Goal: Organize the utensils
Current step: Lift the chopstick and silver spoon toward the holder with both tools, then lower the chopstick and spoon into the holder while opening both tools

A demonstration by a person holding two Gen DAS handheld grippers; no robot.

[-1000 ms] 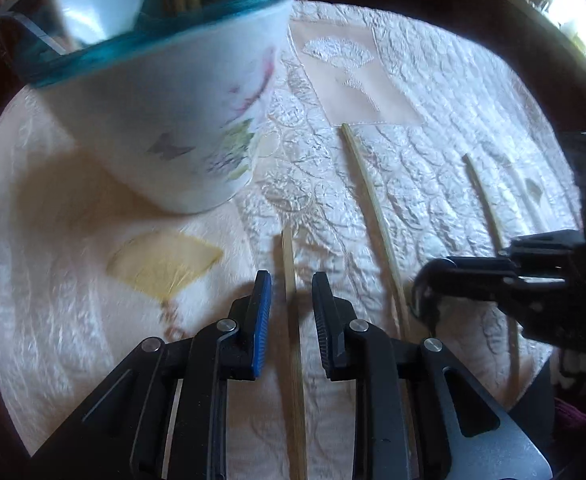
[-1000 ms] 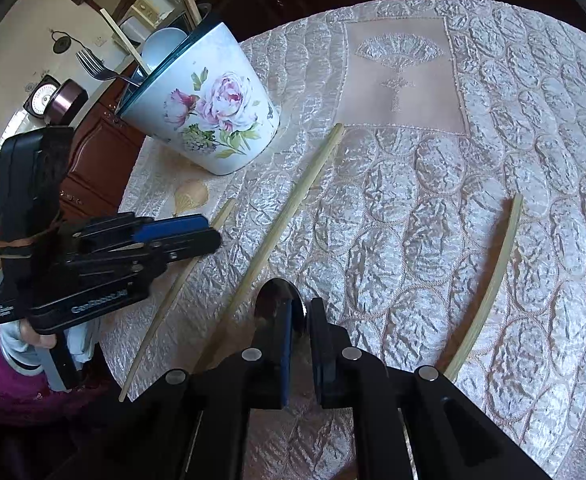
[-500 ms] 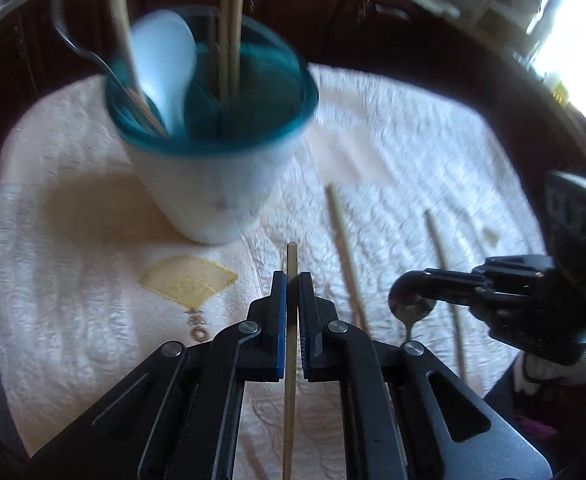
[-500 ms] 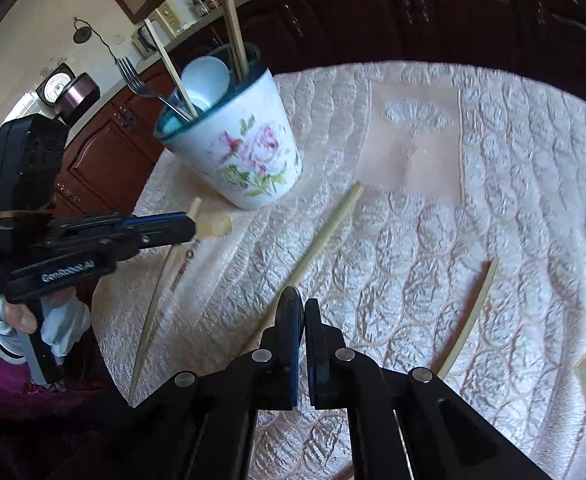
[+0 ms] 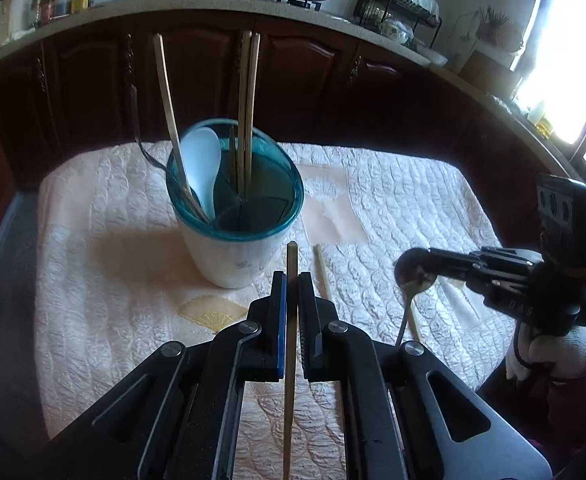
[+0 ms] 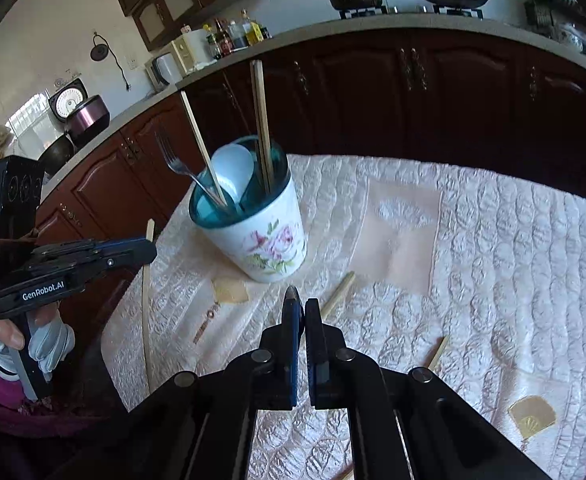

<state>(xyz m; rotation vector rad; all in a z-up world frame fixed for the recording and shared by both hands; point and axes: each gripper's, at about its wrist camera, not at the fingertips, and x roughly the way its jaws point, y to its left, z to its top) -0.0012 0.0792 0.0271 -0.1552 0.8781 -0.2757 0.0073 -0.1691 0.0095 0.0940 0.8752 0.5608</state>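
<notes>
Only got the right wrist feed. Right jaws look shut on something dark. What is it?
Observer: A metal spoon. The right gripper pinches its bowl, and the handle hangs down.
Operator: Left side, how does the stick sit in the pads?
Observer: The left gripper is shut on a chopstick. A short tip pokes past the fingertips and the long end trails back under the gripper.
Operator: Anything inside the cup I should know about?
Observer: The cup has dividers. The chopstick pair stands in a different section from the white spoon.
</notes>
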